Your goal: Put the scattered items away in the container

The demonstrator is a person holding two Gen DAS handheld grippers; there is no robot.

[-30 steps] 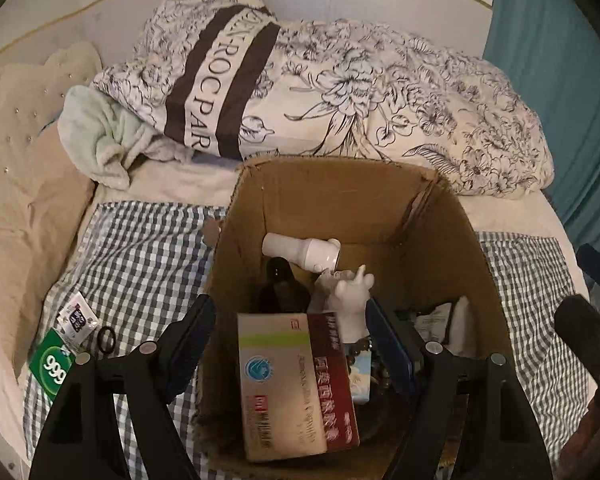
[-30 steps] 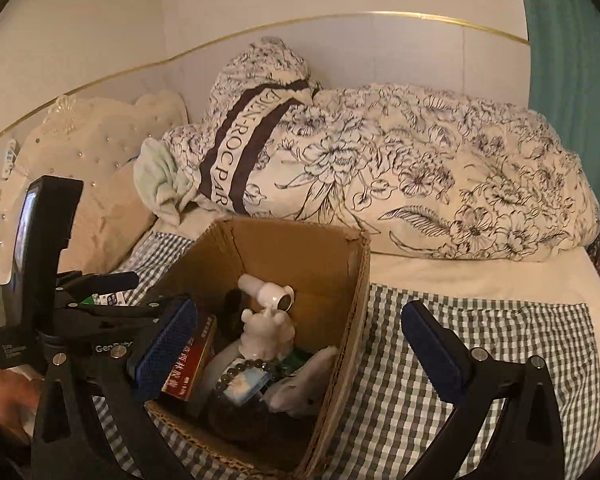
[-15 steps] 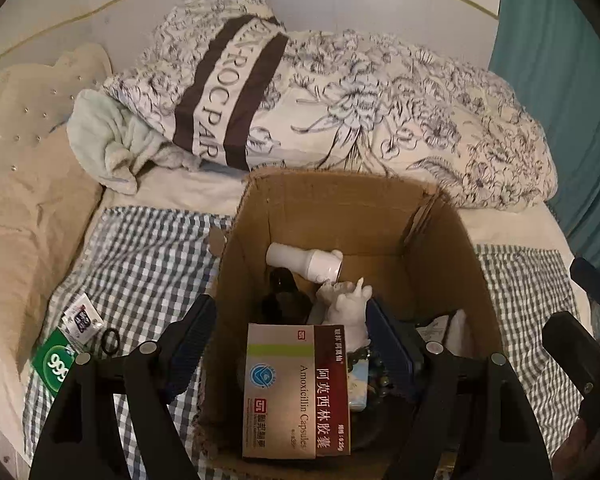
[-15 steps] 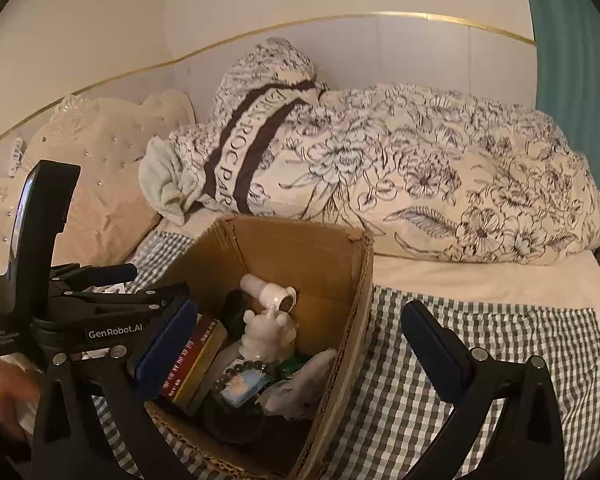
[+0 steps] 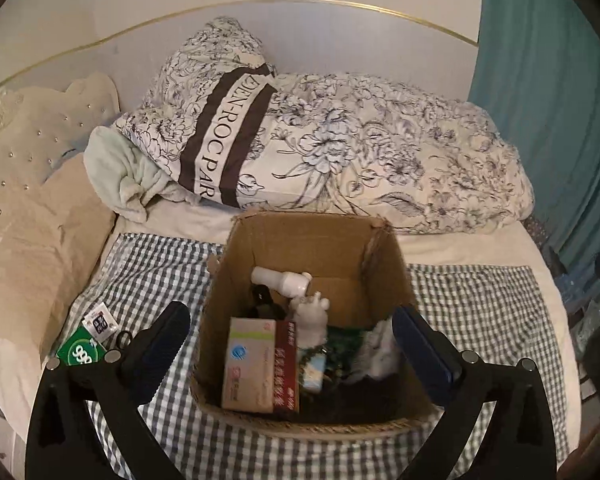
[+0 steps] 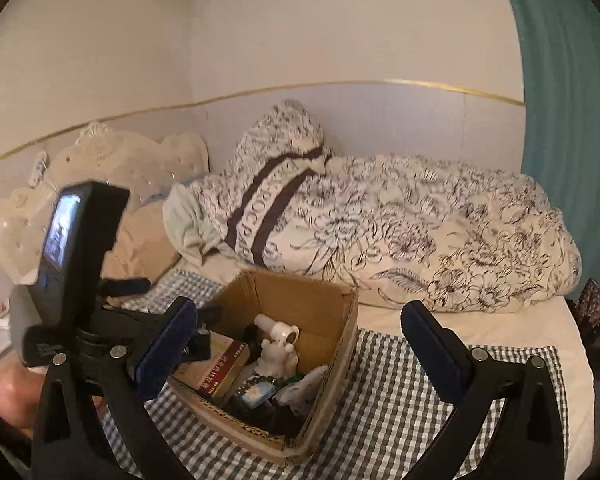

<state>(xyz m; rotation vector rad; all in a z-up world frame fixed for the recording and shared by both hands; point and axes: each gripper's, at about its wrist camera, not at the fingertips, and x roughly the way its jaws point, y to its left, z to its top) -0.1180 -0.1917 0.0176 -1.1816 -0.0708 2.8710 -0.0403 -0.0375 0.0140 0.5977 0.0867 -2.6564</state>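
Note:
A cardboard box [image 5: 308, 240] stands on the checked cloth and holds a white bottle [image 5: 280, 280], a white figurine [image 5: 310, 316] and a red-and-cream medicine box [image 5: 260, 364] lying at its near left. My left gripper [image 5: 290, 316] hangs above the carton, its jaws opening wide, and nothing is pressed between them. Left of the carton lie a green 999 sachet [image 5: 80, 354], a small white sachet [image 5: 100, 322] and a black ring [image 5: 124, 338]. My right gripper [image 6: 300, 310] is open and bare above the carton [image 6: 292, 300].
A floral duvet [image 5: 380, 160] and a pale green towel [image 5: 120, 176] are heaped behind the carton. A beige padded headboard [image 5: 28, 152] is at left, a teal curtain [image 5: 548, 100] at right. The left tool's screen housing [image 6: 72, 240] fills the right wrist view's left side.
The medicine box has left my left jaws and now lies in the carton; those jaws stand wider. Both grippers have risen and drawn back from the carton.

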